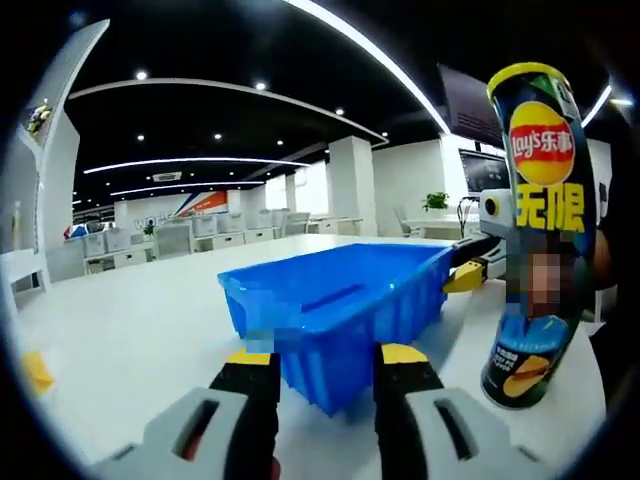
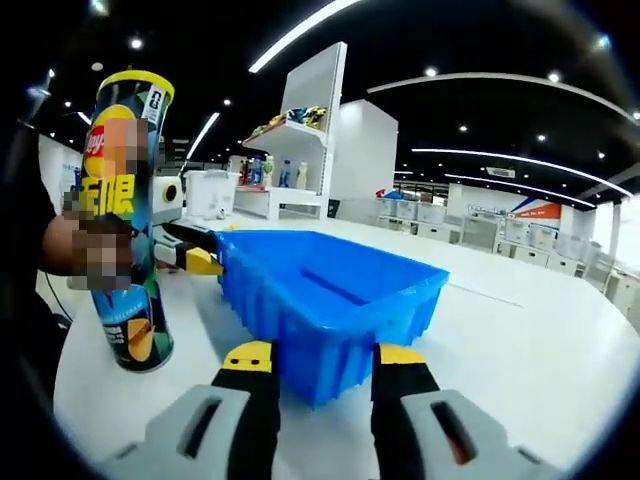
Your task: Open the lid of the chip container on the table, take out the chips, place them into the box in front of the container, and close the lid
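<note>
The chip container (image 1: 540,235), a tall dark can with a yellow rim, stands upright on the white table (image 1: 130,330) just beside one end of the blue box (image 1: 340,310); in the right gripper view the same can (image 2: 128,220) stands to the left of the box (image 2: 320,300). Its yellow top looks closed, so no step of the task appears to have started: the lid is not yet off, and the box seems to hold no chips. The left gripper (image 1: 325,375) points at a corner of the box with its jaws apart and holding nothing, and the right gripper (image 2: 322,370) faces another corner the same way, jaws spread and empty. Seen from the other side, each gripper's yellow-tipped jaws lie near the box's far rim, close to the can. The next move probably calls for one claw to steady the can's body while the other lifts the lid
</note>
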The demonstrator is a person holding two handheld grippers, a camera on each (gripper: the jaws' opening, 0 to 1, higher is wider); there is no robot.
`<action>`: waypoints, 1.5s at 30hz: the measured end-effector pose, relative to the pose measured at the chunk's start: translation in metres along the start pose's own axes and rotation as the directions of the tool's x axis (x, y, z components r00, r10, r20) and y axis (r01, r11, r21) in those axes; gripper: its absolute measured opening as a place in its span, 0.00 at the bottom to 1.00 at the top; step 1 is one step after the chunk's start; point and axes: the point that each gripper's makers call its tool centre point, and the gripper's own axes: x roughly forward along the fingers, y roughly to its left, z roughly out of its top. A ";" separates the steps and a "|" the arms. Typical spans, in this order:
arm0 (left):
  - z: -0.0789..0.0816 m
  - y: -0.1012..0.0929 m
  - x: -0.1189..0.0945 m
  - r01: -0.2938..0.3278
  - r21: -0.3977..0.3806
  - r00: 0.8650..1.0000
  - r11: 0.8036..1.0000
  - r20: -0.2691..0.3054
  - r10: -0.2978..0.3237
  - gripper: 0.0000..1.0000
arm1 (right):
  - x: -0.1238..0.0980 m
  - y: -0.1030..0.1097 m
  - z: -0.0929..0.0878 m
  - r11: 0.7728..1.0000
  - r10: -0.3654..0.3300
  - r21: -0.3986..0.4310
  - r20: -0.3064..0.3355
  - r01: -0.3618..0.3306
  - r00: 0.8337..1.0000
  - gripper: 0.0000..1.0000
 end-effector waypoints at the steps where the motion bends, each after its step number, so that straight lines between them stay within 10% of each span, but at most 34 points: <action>1: 0.002 0.000 0.000 0.001 0.001 1.000 1.000 0.001 -0.001 0.38 | 0.000 -0.001 0.002 1.000 0.000 0.001 0.006 0.000 1.000 0.34; 32: 0.056 0.062 0.055 -0.009 0.100 0.999 0.995 0.047 0.005 0.38 | 0.054 -0.064 0.063 0.993 0.004 -0.119 0.080 0.005 0.997 0.33; 45: 0.037 0.094 0.111 0.018 0.077 0.999 0.997 0.035 -0.021 0.37 | 0.088 -0.116 0.033 0.992 -0.013 -0.126 0.013 0.014 1.000 0.33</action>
